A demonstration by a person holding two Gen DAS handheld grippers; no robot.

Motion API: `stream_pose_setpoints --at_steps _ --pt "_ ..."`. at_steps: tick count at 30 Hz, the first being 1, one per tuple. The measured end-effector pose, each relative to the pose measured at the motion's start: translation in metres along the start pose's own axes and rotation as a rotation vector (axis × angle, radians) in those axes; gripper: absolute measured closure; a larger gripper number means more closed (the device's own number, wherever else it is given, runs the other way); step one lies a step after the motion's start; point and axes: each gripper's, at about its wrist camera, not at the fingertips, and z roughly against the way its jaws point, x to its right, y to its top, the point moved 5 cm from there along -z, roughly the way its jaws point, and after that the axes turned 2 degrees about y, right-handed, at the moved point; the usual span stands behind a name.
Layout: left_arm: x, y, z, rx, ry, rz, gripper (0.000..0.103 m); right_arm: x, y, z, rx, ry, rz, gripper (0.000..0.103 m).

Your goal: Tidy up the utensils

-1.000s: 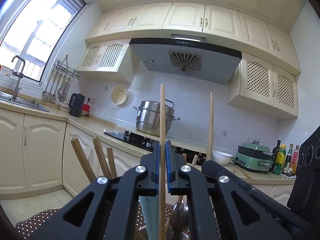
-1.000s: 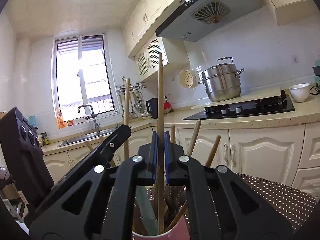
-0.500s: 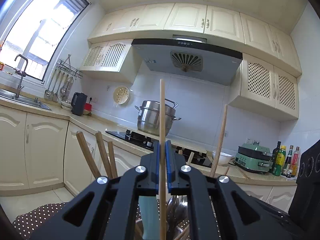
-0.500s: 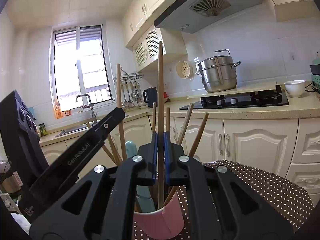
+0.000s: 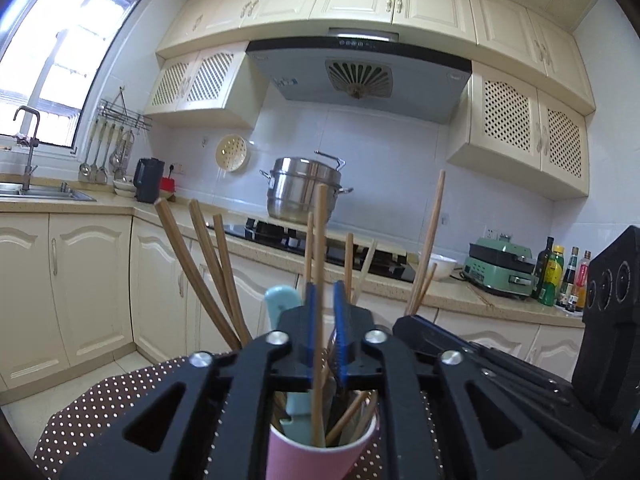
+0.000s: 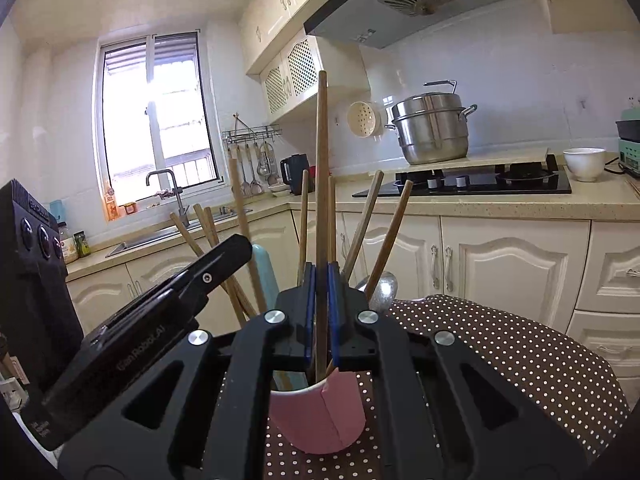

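The left gripper (image 5: 323,320) had its blue jaws opening, a gap showing on either side of a pale chopstick (image 5: 319,280) that stood upright between them with its lower end inside the pink cup (image 5: 316,458). The right gripper (image 6: 322,304) had its jaws pressed tight on a darker wooden chopstick (image 6: 321,168), also upright, its tip reaching down into the same pink cup (image 6: 320,416). The cup stood on a brown cloth with white dots (image 6: 500,356) that covered the tabletop, directly below both sets of jaws. More wooden chopsticks (image 5: 200,264) leaned out of the cup at angles, beside a light-blue handle (image 5: 282,308) and a metal spoon (image 6: 382,290) whose bowl pointed up. In the right wrist view the left gripper's black body (image 6: 160,320) crossed the lower left of the frame, just beside the cup. Behind, cream cabinets ran along a kitchen counter with a black hob (image 6: 480,182), a steel steamer pot (image 6: 434,130), a white bowl (image 6: 584,162) and a sink (image 6: 160,236) under a bright window (image 6: 156,116).
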Motion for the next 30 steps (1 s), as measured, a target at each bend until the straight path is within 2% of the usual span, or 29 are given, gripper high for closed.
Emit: stream_pose_setpoints --at_steps 1,6,8,12,15,16,25,30 --pt "0.0 -0.001 0.001 -0.006 0.0 0.003 0.069 0.0 -0.001 0.0 -0.003 -0.004 -0.002 0.096" --pt "-0.005 0.0 0.012 -0.039 0.008 0.015 0.056 -0.002 -0.004 0.003 -0.024 0.003 -0.019 0.095" --pt "-0.007 0.002 0.017 -0.044 0.011 0.019 0.054 -0.005 -0.005 0.005 -0.032 0.003 -0.021 0.095" --pt "-0.014 0.01 0.033 -0.062 0.079 0.028 0.053 -0.005 -0.005 0.008 -0.048 -0.01 -0.043 0.093" --pt "-0.021 0.017 0.045 -0.095 0.093 0.066 0.047 -0.006 -0.003 0.015 -0.042 -0.021 -0.055 0.069" --pt "-0.021 0.019 0.048 -0.103 0.103 0.063 0.045 -0.007 -0.001 0.018 -0.036 -0.024 -0.059 0.055" --pt "-0.014 0.037 0.099 -0.123 0.14 0.027 0.026 -0.017 0.009 0.057 -0.019 -0.035 -0.076 0.054" --pt "-0.005 0.043 0.131 -0.12 0.191 -0.046 0.024 -0.027 0.01 0.097 -0.003 -0.081 -0.038 0.052"
